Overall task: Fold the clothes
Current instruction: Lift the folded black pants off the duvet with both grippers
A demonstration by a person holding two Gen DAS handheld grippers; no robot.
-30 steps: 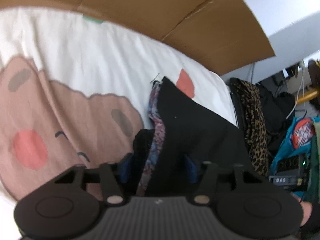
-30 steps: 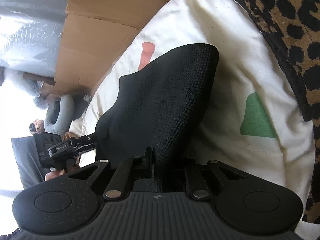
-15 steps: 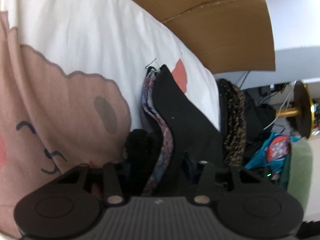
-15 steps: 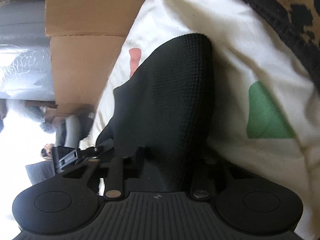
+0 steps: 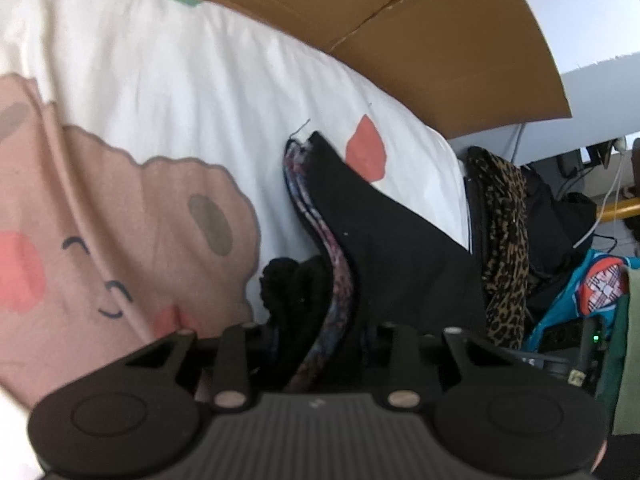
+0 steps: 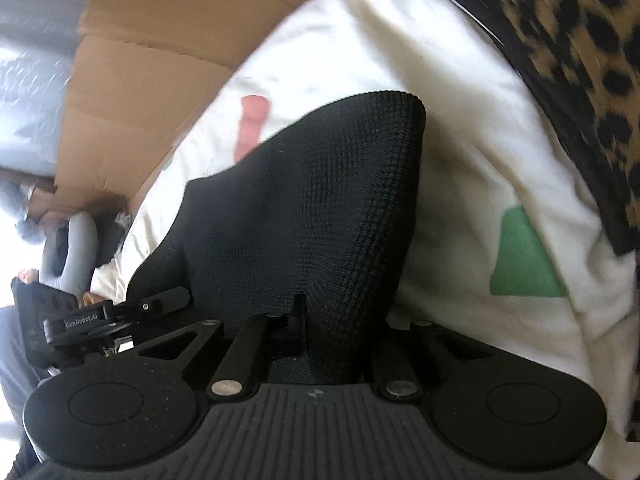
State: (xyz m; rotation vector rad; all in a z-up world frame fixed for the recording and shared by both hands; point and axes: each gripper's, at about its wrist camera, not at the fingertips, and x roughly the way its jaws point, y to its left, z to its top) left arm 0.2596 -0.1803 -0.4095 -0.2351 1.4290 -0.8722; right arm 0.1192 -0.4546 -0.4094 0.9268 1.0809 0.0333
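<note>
A black knit garment (image 5: 380,248) with a patterned blue-red inner layer (image 5: 316,216) lies bunched on the white printed bed sheet (image 5: 180,100). One end rises into my left gripper (image 5: 316,340), whose jaws are closing with the bunched cloth between them; the pads are hidden by fabric. In the right wrist view the same black garment (image 6: 320,200) runs up into my right gripper (image 6: 320,320), whose jaws are closing tight on a fold of it. The left gripper (image 6: 160,300) shows at the garment's far left edge.
Brown cardboard (image 5: 400,20) stands along the far side of the bed. A leopard-print cloth (image 5: 500,232) hangs off the bed's right edge, also close in the right wrist view as leopard cloth (image 6: 580,60). Bags and cables crowd the floor beyond (image 5: 580,280).
The left gripper's fingers have drawn closer together around the bunched garment, and its blue pads no longer show. Both views have swung a little; the right gripper still holds the same black fold.
</note>
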